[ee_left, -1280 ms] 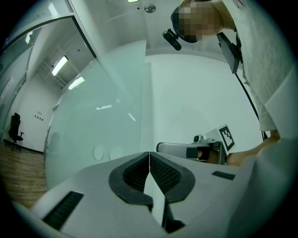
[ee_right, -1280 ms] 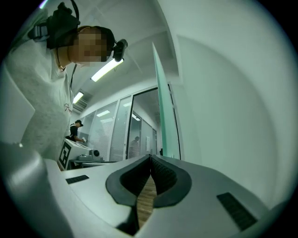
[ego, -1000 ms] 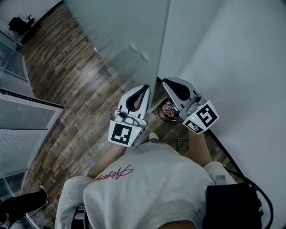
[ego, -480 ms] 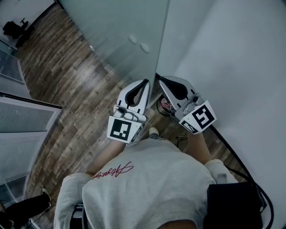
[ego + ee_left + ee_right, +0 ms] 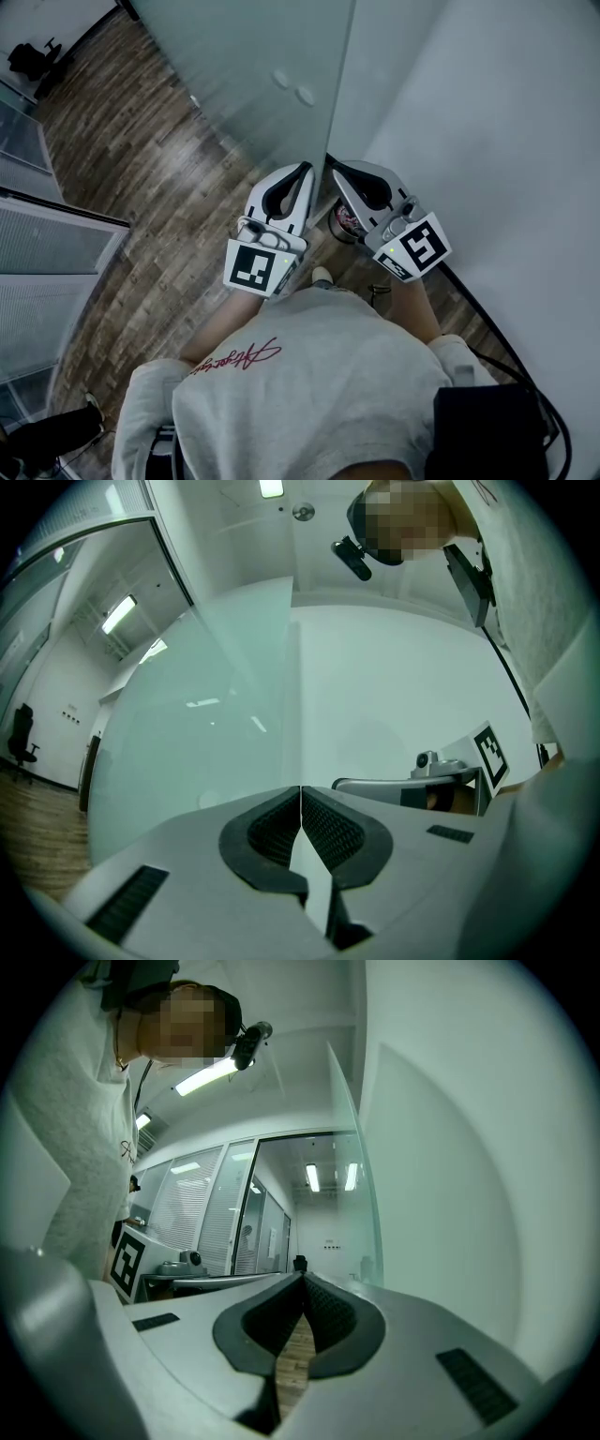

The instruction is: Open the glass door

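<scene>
Over the wood floor, one glass door faces the left tongs and right tongs, both pinched together, empty

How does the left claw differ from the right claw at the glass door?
Ahead of the left claw stands the frosted glass door; ahead of the right claw a corridor shows. In the head view the left claw is over the wooden floor; the right claw is nearer the white wall. Both are shut and empty.
</scene>
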The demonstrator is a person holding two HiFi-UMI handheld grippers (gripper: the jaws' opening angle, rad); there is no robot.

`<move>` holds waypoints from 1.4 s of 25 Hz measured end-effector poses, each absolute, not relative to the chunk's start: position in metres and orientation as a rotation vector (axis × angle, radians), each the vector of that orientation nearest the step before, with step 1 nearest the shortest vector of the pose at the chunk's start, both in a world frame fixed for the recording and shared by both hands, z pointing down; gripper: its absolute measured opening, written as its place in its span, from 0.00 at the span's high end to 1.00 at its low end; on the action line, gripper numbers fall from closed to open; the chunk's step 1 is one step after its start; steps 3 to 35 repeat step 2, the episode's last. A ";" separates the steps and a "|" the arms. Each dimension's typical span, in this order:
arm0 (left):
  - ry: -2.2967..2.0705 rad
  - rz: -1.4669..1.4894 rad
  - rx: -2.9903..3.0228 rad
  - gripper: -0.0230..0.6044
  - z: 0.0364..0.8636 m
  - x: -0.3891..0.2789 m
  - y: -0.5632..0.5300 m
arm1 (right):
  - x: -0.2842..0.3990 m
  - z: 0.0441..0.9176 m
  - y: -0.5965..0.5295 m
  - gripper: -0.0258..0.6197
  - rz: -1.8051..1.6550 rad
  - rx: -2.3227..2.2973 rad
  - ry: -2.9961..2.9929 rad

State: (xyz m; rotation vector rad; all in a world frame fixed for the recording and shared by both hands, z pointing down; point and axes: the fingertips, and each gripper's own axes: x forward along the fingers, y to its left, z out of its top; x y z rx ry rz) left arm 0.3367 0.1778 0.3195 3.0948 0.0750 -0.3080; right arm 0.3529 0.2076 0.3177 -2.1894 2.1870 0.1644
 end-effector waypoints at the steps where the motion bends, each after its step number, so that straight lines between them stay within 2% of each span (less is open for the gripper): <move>1: 0.073 -0.311 3.094 0.94 0.319 0.336 0.178 | 0.352 0.317 0.208 0.93 0.167 -2.185 2.186; 35: 0.071 -0.316 3.093 0.94 0.318 0.336 0.178 | 0.351 0.317 0.209 0.93 0.170 -2.180 2.185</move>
